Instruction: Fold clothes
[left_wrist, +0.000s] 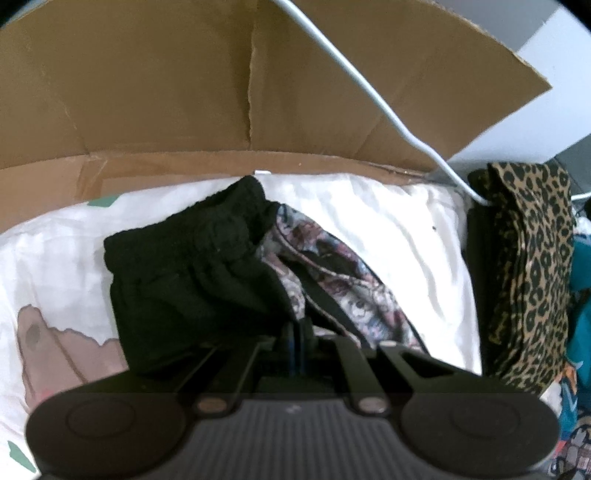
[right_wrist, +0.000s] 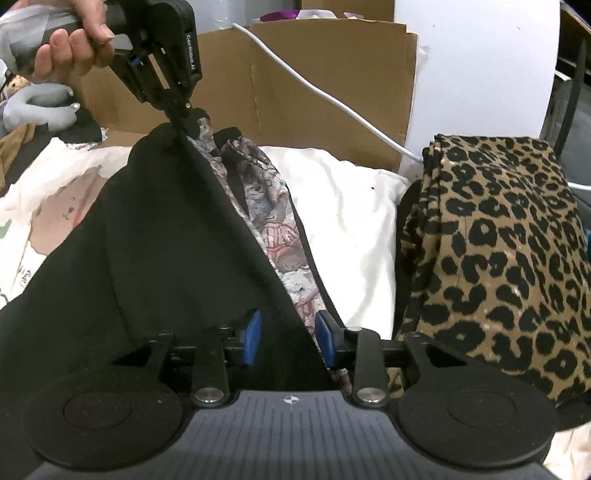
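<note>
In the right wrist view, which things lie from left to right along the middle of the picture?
White printed sheet → black garment → floral patterned cloth → plain white bedding → leopard-print garment.

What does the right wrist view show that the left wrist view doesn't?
Right wrist only: a hand holding the left hand-held gripper from outside, shut on the black garment's lifted edge; the right hand-held gripper's blue pads apart, with that edge between them; a grey neck pillow.
Left wrist only: the garment's gathered waistband.
Both: cardboard box, white cable, leopard-print cloth, white sheet.
</note>
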